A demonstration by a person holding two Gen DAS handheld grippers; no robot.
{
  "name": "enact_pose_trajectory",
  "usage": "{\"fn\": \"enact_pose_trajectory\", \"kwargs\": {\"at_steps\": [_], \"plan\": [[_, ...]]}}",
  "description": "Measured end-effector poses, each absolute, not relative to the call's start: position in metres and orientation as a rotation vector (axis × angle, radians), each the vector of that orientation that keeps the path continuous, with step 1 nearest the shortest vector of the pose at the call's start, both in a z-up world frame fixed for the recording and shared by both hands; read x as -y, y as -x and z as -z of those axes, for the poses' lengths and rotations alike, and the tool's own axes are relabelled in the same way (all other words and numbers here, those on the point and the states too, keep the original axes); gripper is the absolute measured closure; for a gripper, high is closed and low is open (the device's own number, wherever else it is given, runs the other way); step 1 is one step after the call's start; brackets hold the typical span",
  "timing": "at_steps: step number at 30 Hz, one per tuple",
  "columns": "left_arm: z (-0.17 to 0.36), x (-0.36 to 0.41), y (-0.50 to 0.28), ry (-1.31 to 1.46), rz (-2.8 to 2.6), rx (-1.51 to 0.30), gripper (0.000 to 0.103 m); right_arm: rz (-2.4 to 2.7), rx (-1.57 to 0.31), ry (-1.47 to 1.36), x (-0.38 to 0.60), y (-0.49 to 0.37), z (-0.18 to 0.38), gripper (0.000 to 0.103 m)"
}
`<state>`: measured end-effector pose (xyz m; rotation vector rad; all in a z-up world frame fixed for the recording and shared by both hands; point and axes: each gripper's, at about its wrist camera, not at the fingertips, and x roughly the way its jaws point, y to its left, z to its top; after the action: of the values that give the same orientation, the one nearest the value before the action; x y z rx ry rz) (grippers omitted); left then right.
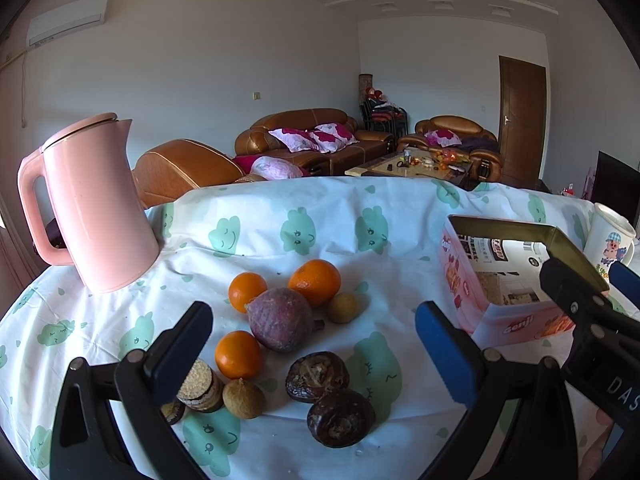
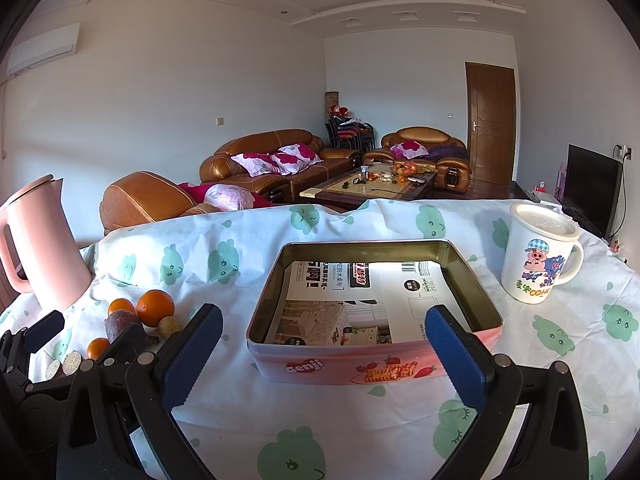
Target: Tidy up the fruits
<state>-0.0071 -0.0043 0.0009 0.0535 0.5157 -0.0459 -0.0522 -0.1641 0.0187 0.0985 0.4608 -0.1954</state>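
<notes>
Left wrist view: left tongs [image 1: 316, 352] spread wide, nothing between them, hovering over the fruit pile on the tabletop [image 1: 280, 216] w/ its cloud-print cloth. Pile is all loose on the cloth: big orange [image 1: 315, 281] at 12 o'clock of the purple passion fruit [image 1: 279, 319], smaller orange [image 1: 247, 291] at 10, third orange [image 1: 238, 354] at 7, small yellowish fruit [image 1: 343, 307] at 3. Nearer the camera: a longan [image 1: 243, 398] and two dark wrinkled fruits [image 1: 317, 376] [image 1: 341, 417], type unclear, maybe dried or split. Pink Genji tin [image 1: 516, 320] sits open at 3 o'clock of the pile, well apart.

Right wrist view: right tongs [image 2: 324, 354] also released, empty, aimed at the tin [image 2: 372, 368]. Inside it only a printed paper sheet [image 2: 360, 300], no fruit visible.

Progress, my read: basically at zero. Nothing sorted yet; every fruit is left to move, prob. into the tin.

Hard to make out:
- round layered tan pieces [image 1: 200, 386] partly behind the left tong finger; could be biscuits, not fruit.
- tin's near inside wall hidden from both views.
- right view shows only part of the pile, rest blocked by the other gripper.
- pink kettle [image 1: 92, 208] and lidded cartoon mug [image 2: 540, 256] stand clear of the work area.
</notes>
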Motion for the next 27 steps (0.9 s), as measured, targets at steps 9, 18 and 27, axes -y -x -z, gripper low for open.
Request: {"fn": "enact_pose_trajectory", "kwargs": {"at_steps": [9,18,27], "plan": [[-0.001,0.004,0.007,-0.054,0.046,-0.516,0.0,0.196,-0.461,-0.099,0.164,0.052,-0.019,0.001],[0.0,0.003,0.007,-0.048,0.044,-0.519,0.0,0.191,-0.461,-0.096,0.163,0.052,-0.018,0.001],[0.003,-0.006,0.011,-0.023,0.034,-0.53,0.0,0.172,-0.469,-0.086,0.16,0.051,-0.017,0.001]]}}
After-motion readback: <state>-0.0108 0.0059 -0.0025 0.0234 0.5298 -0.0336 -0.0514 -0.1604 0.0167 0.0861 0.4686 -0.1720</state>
